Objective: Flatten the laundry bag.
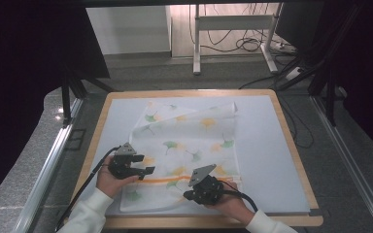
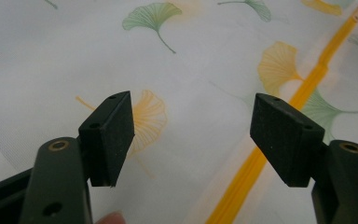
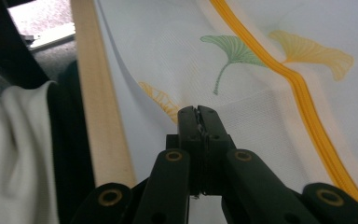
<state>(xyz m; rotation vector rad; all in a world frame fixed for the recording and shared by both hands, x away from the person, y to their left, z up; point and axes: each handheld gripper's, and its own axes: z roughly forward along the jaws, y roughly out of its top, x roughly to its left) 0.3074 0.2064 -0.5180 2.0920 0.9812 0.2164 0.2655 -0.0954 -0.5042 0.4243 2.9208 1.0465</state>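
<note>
A desk (image 1: 291,145) with a pale top and a light wooden rim is seen on a grey floor (image 1: 141,73). Beyond it, a white metal frame (image 1: 233,22) and tangled black cables (image 1: 245,44) are visible.

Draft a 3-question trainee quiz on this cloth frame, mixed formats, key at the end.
1. True or false: the left gripper has its fingers closed on the cloth.
2. Multiple choice: what is the right gripper pinching? A) the table's wooden rim B) the cloth C) a cable
3. Short answer: what colour is the stripe that runs across the cloth?

Key
1. False. In the left gripper view the fingers stand wide apart above the cloth, nothing between them.
2. B. In the right gripper view the fingers are shut on a raised fold of the cloth near the table edge.
3. Orange-yellow.
</note>
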